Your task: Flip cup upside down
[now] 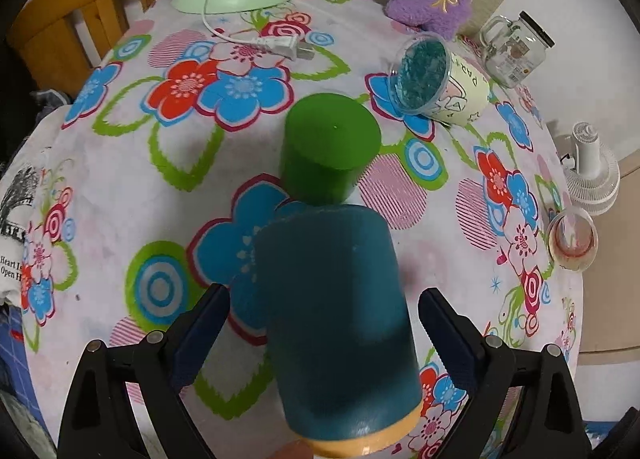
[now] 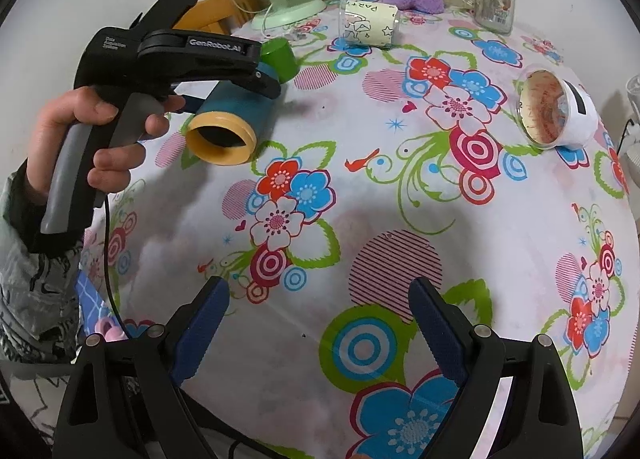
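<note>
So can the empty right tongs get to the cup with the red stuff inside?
Probably yes. The right tongs are open and hold nothing, and only bare flowered tablecloth lies between them and the tipped-over cup with red inside, off to their right.

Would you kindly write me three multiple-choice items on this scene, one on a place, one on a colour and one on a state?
1. Where is the green cup?
A. Just beyond the teal cup
B. Beside the jar
C. Under the fan

2. What colour is the teal cup's rim?
A. Purple
B. Yellow
C. White

3. How does the teal cup lie?
A. Upright on the cloth
B. Upside down on the cloth
C. On its side between the left gripper's fingers

Answers:
1 A: in the left wrist view the green cup stands right past the teal cup's closed end.
2 B: the right wrist view shows a yellow band around the open mouth.
3 C: its mouth faces sideways in the right wrist view, with the left gripper around its body; whether the fingers press it is unclear.
</note>
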`<state>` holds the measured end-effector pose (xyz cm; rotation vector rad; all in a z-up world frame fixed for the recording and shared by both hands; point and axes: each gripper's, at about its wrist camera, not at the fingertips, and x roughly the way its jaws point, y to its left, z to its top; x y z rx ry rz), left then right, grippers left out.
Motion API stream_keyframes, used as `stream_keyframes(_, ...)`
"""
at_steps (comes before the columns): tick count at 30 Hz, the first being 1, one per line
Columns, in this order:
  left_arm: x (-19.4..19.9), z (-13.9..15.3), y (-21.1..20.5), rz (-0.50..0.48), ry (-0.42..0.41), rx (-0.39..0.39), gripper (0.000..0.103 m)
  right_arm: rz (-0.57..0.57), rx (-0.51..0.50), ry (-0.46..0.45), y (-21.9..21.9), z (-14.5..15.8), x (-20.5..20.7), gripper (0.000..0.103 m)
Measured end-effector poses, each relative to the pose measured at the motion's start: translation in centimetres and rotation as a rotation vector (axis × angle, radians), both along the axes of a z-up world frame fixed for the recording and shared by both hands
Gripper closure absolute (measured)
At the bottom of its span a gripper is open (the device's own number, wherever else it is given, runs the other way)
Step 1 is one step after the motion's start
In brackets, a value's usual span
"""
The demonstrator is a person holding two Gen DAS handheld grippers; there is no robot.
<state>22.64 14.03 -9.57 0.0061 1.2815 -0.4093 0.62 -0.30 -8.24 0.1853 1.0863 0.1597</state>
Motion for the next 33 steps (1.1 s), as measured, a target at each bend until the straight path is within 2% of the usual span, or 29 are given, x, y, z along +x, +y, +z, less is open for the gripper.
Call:
stream_keyframes(1,0.0,-0.1,-0.2,-0.004,-0.002,0.001,0.01,-0.001,-0.001,-0.001,0.0,0.0,0.0,0.01)
stream_keyframes(4,-0.1,-0.3,-0.3,-0.008,-0.011,-0.01,0.03,0.001,0.007,-0.004,0.0,0.0,0.1,0.01)
stream_keyframes(10,-0.9,0.4,0.0,-0.008,-0.05,-0.018,0.031,-0.007,0.006,-0.015,0.0,0.2,0.2,0.01)
stream_keyframes(22,-6.6,6.9,0.1,-0.079,-0.242,-0.067,0.034,0.014,0.01,-0.063,0.9,1.5,0.6,0.01)
stream_keyframes(25,-7.9,7.9,0.0,-0.091,-0.266,-0.076,0.034,0.017,0.01,-0.065,1.1,1.6,0.6,0.01)
stream_keyframes(28,-9.0,8.5,-0.3,-0.099,-0.296,-0.05,0.034,0.014,0.011,-0.069,1.0,1.6,0.4,0.01)
stream_keyframes(33,-10.7,7.9,-1.2,-0.125,-0.316,0.045,0.034,0.006,0.013,-0.067,0.8,1.5,0.2,0.01)
